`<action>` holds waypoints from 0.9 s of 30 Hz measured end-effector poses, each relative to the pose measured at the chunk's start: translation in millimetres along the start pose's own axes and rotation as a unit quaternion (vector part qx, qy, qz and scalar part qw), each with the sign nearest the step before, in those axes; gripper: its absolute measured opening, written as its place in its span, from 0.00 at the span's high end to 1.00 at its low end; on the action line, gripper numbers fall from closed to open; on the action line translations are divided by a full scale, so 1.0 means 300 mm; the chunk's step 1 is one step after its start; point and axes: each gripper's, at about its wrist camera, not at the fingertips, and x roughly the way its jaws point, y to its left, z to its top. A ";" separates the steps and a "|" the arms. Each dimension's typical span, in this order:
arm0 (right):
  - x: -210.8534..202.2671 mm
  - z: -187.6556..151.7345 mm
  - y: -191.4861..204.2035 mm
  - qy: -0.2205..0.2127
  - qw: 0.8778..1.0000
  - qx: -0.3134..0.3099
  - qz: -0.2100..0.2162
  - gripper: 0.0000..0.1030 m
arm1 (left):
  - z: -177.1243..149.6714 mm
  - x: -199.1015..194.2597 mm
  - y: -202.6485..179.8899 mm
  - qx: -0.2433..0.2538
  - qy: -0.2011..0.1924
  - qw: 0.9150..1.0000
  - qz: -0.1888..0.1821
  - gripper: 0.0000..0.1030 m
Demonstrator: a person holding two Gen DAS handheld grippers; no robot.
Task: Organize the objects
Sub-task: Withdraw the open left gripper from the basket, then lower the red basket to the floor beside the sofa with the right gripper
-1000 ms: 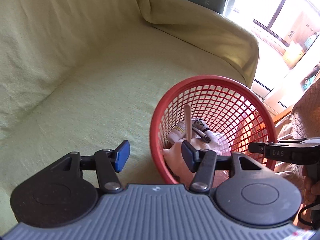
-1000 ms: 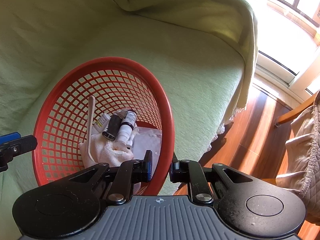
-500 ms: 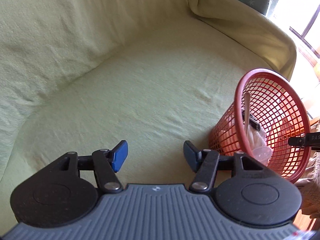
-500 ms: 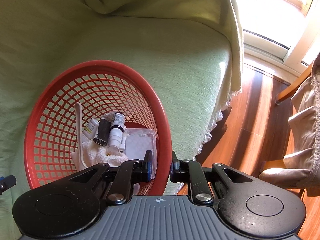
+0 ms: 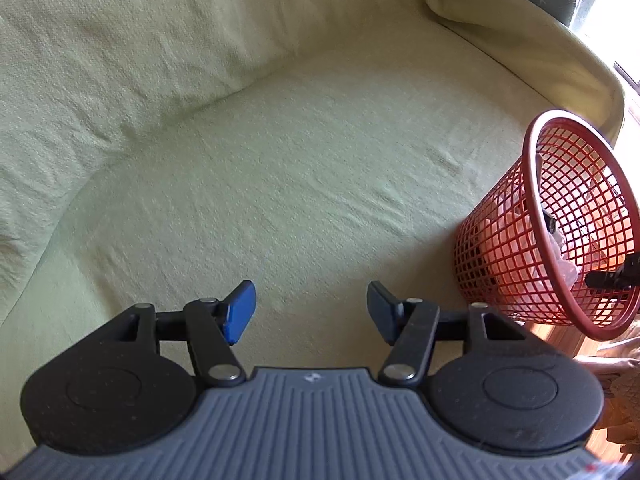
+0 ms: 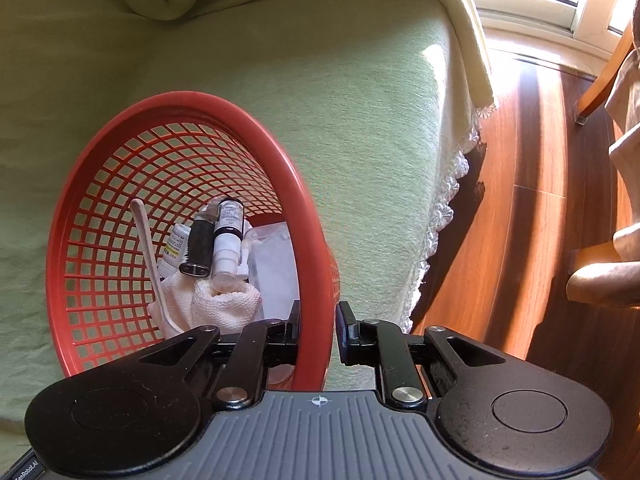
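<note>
While sunlight is striking the glossy wooden plank floor [image 6: 536, 208] at the right, a round red plastic lattice basket [image 6: 132, 184] is sitting tilted on the sofa seat, which is draped in a pale green woven cover [image 5: 280, 184] whose edge is trimmed with white lace. Inside the basket, a slim pale wooden spoon [image 6: 149, 256] is leaning against the mesh wall, beside a small white bottle with a yellow label [image 6: 175, 249], a dark cylindrical tube [image 6: 198, 250] and a white spray bottle with a black label [image 6: 226, 240], all lying on a crumpled white knitted cloth [image 6: 224, 304], with a clear plastic bag [image 6: 272, 264] just next to them. The right tongs [image 6: 318, 330] are standing nearly closed and are clamping the basket's thick smooth rim between their black pads, one pad inside the basket and one outside. The left tongs [image 5: 310, 312], with blue pads on black linkages, are standing about half open and holding nothing, pointing down at the bare textured cover, well apart from the basket [image 5: 568, 216], which is appearing at the right edge of that view with the tip of the right tongs [image 5: 612, 278] at its rim.
</note>
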 end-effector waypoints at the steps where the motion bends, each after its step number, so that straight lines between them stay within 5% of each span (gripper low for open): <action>1: -0.002 -0.001 -0.001 0.000 1.000 -0.002 0.005 0.88 | -0.009 -0.002 0.004 -0.002 0.000 1.000 0.001 0.45; 17: -0.083 -0.086 -0.036 -0.008 1.000 0.015 0.010 0.90 | -0.092 -0.024 0.016 -0.003 0.009 1.000 -0.014 0.44; 27: -0.175 -0.266 -0.082 -0.017 0.999 0.046 -0.004 0.89 | -0.205 -0.048 0.077 0.026 0.019 0.998 -0.047 0.44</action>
